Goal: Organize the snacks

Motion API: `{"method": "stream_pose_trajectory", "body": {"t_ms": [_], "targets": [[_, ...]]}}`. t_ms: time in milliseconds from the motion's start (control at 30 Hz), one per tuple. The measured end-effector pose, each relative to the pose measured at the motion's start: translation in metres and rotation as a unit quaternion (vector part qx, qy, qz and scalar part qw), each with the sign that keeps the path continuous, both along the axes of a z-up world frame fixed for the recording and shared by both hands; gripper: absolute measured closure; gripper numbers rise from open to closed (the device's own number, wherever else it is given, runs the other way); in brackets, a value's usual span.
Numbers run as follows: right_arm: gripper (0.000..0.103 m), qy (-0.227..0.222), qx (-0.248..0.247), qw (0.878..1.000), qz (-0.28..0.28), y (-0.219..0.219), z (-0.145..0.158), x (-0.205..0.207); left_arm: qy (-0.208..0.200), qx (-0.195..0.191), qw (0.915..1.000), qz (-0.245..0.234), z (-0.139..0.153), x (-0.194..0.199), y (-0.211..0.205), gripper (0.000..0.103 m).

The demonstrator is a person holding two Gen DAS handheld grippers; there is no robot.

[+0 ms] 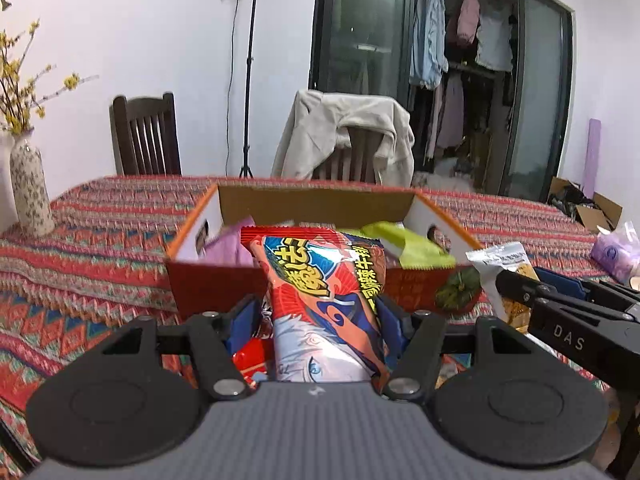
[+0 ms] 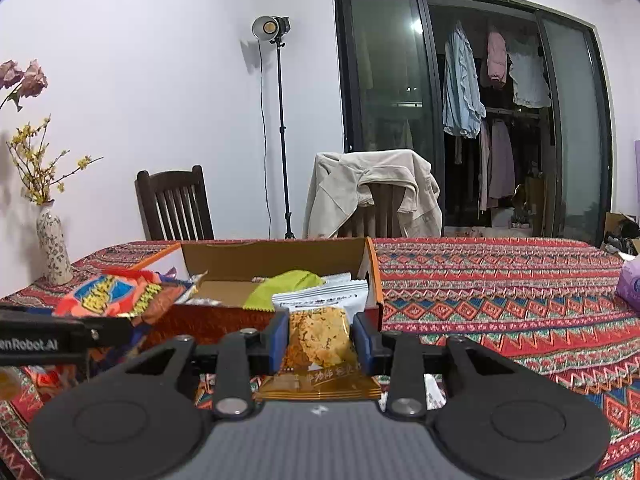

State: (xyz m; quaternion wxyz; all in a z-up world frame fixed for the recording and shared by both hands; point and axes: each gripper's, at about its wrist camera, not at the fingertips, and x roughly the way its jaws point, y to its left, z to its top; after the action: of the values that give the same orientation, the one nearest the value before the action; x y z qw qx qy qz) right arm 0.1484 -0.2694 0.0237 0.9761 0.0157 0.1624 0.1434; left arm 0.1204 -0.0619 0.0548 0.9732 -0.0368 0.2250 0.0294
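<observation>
My left gripper (image 1: 320,312) is shut on a red and blue snack bag (image 1: 324,304) with a cartoon print, held up just in front of the open cardboard box (image 1: 316,202). Inside the box lie a green packet (image 1: 404,244) and a purple packet (image 1: 232,246). My right gripper (image 2: 320,336) is shut on a white and orange cracker packet (image 2: 318,340), close to the box's near right corner (image 2: 374,280). In the right wrist view the red bag (image 2: 120,294) and the left gripper's finger show at the left. The box there holds the green packet (image 2: 286,284) and a white packet (image 2: 324,298).
A patterned red tablecloth (image 2: 500,292) covers the table. A flowered vase (image 1: 30,192) stands at the far left, a purple tissue pack (image 1: 616,250) at the right edge. Two chairs (image 2: 176,208), one draped with a beige jacket, stand behind the table. More red packets (image 1: 250,360) lie under my left gripper.
</observation>
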Motion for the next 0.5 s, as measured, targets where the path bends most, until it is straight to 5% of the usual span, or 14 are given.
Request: {"method": "stream_pose_trajectory", "body": {"t_ms": [500], "targets": [[0.068, -0.018, -0.009, 1.000, -0.010, 0.033, 0.045, 0.042, -0.043, 0.005, 0.9988, 0.023, 0.048, 0.055, 0.030, 0.039]]}}
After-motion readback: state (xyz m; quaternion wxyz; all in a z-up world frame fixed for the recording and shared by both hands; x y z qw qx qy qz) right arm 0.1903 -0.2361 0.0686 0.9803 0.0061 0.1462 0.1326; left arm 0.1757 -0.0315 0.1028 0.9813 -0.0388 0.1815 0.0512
